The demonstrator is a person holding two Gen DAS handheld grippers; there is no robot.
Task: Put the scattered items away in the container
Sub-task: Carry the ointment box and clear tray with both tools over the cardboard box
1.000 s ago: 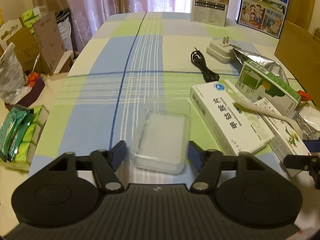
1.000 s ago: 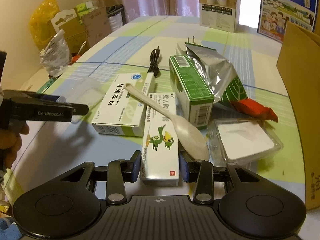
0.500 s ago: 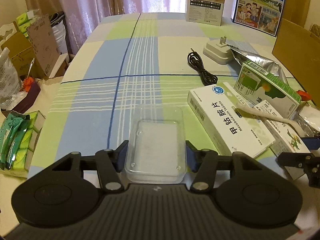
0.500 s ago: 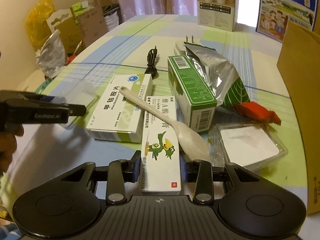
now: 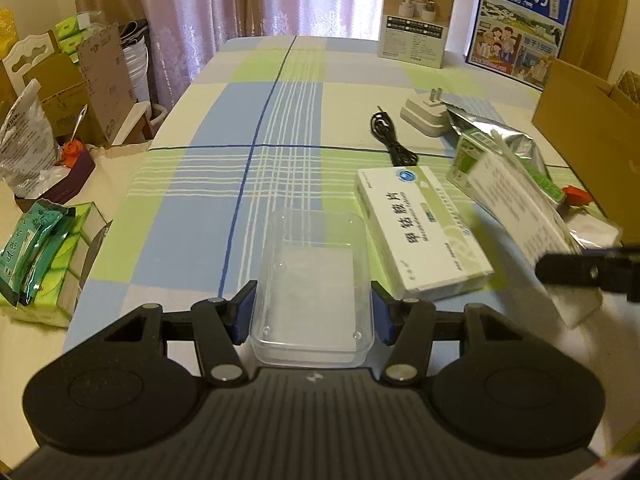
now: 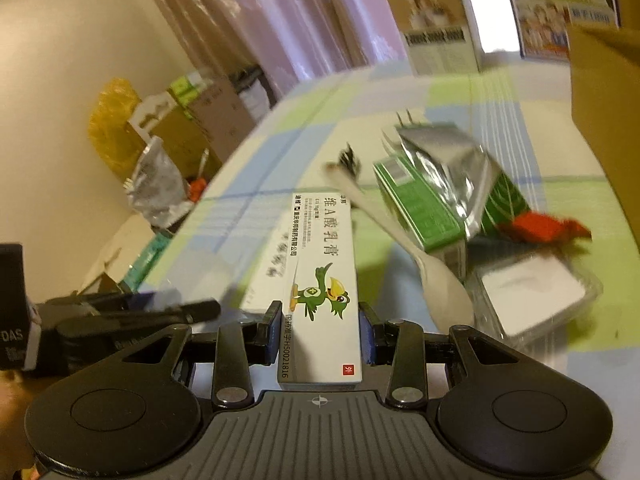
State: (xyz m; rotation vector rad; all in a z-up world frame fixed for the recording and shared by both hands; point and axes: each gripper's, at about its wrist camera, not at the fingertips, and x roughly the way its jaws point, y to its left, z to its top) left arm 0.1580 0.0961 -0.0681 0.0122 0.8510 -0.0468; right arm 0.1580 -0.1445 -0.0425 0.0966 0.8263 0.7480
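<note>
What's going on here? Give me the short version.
A person is tidying a cluttered table with two hand-held grippers. The left gripper has its jaws around a clear plastic container, which sits empty on the tablecloth. The right gripper is clamped on a long ointment box with a green bird on it, lifted and tilted. A white spoon, other medicine boxes and a foil bag remain on the table.

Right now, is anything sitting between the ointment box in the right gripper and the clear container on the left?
Partly. The white medicine box lies flat between the ointment box and the clear container. The ointment box looks lifted in the right gripper, so it could probably pass over.
</note>
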